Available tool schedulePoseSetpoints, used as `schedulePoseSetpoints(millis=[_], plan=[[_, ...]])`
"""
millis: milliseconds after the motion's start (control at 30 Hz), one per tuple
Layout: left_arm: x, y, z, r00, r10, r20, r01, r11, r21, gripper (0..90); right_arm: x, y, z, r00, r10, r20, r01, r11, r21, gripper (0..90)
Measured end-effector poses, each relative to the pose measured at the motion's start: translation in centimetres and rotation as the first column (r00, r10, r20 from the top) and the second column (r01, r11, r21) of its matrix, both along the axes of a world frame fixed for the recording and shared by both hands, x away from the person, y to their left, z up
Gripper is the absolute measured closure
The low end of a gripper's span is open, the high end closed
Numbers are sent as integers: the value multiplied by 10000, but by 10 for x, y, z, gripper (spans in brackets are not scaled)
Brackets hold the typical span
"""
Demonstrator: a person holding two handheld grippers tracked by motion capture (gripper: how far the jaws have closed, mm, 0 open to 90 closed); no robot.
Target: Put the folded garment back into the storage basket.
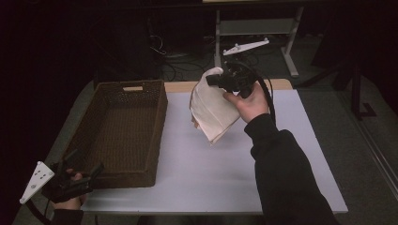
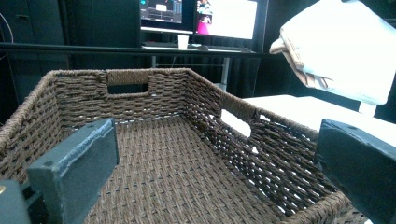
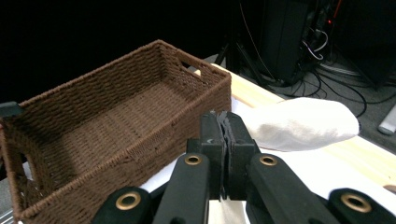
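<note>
Above the table's far middle, the right gripper (image 1: 220, 78) is clamping a folded cloth (image 1: 211, 110) by its top edge, holding it in the air just right of the basket (image 1: 155, 126). Judging by this, the carry is under way; next, swinging left and lowering into the basket. At near left, the left gripper (image 1: 77, 176) is idling, jaws apart. Beyond the white table (image 1: 197, 178), dark room, monitors (image 2: 201, 16), cables.

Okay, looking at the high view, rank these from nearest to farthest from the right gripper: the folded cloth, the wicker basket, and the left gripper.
1. Folded cloth: clamped in the right gripper, hanging above the table's middle.
2. Wicker basket: on the table to the cloth's left, its right wall closest.
3. Left gripper: at the bottom left, by the basket's near corner, jaws apart.
</note>
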State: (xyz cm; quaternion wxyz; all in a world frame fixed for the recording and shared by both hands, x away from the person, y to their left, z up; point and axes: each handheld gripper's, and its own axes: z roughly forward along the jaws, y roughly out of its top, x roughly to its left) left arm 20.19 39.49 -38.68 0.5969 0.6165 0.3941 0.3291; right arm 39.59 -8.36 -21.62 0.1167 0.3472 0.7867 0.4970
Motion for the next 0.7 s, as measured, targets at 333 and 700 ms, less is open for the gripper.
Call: schedulePoseSetpoints(millis=[333, 700], plan=[[0, 0, 0, 10000, 0, 3, 0, 10000, -20, 0, 1, 12, 11, 9997, 224, 130, -223, 9997, -97, 867], [0, 1, 0, 10000, -2, 10, 2, 10000, -53, 0, 7, 26, 17, 9987, 478, 161, -481, 9987, 164, 867]])
